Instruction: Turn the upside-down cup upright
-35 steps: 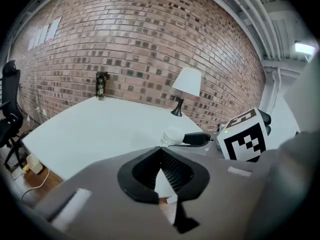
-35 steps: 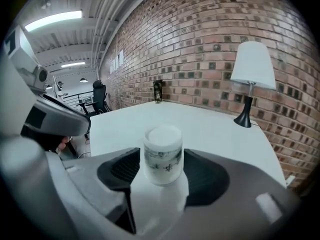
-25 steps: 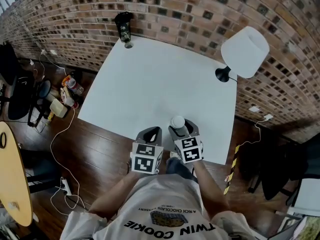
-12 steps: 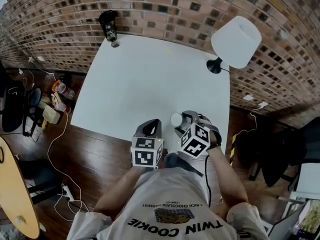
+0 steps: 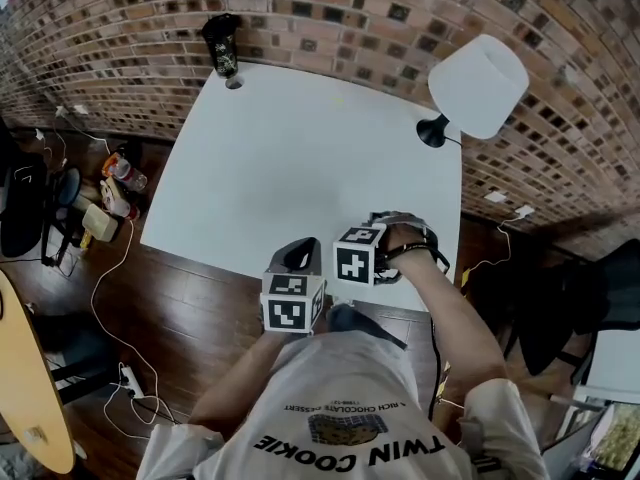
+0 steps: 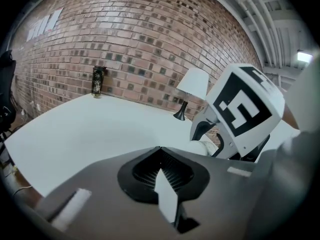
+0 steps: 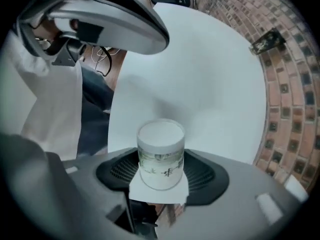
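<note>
In the right gripper view, a white cup [image 7: 161,151] with a faint green print sits between the dark pads, and my right gripper [image 7: 160,184] is shut on it. One flat round end of the cup points away from the camera, over the white table [image 7: 210,79]. The cup is hidden in the head view, where only the right gripper's marker cube [image 5: 358,256] and the hand behind it show at the table's near edge. My left gripper [image 5: 298,258] rests just to the left, jaws shut with nothing between them [image 6: 162,171]. The left gripper view has the right gripper's cube [image 6: 245,111] close by.
A white-shaded lamp [image 5: 478,83] stands at the table's far right by the brick wall. A dark bottle [image 5: 222,43] stands at the far left corner. Cables and clutter lie on the wooden floor [image 5: 110,183] to the left.
My right gripper has rolled over with the cup in it, and its marker cube has swung left. The cup's white end no longer shows in the head view. The left gripper has stayed put.
</note>
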Demonstrator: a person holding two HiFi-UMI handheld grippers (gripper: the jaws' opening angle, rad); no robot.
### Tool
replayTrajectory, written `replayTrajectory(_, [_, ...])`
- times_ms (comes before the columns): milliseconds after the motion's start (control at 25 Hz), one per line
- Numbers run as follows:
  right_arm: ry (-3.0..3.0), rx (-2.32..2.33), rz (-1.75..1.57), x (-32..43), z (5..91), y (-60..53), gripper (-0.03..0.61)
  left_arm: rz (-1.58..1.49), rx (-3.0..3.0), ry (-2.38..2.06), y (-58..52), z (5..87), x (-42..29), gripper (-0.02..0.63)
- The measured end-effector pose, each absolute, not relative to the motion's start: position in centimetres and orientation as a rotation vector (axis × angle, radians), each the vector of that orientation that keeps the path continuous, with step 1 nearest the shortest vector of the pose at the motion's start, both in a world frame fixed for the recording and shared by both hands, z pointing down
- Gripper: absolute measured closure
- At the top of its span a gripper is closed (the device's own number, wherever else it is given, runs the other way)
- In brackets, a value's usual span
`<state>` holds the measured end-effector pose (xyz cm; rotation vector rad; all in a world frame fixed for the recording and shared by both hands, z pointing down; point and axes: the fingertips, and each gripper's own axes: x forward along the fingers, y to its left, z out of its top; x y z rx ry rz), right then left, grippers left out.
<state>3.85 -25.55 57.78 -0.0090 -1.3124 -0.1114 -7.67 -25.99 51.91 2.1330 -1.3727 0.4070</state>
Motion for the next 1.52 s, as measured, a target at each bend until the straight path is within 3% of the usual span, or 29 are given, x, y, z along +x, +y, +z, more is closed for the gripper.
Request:
replayTrajectory(480, [-1.293, -0.03, -0.122, 2.4, 60.6, -26.2, 0.304, 0.386, 2.099, -1.402, -25.8, 52.0, -9.1, 0.607])
replayTrajectory(960, [-1.547, 0.177, -0.11, 2.3, 57.6, -27.2, 0.304, 0.412, 2.118, -1.363, -25.5, 52.3, -7.9, 0.607])
replayTrajectory(1520, [-2.16, 0.921, 0.6, 6.8, 52.9, -28.7, 0.31, 0.416, 2.142, -1.307, -25.5, 52.3, -5.6, 0.607])
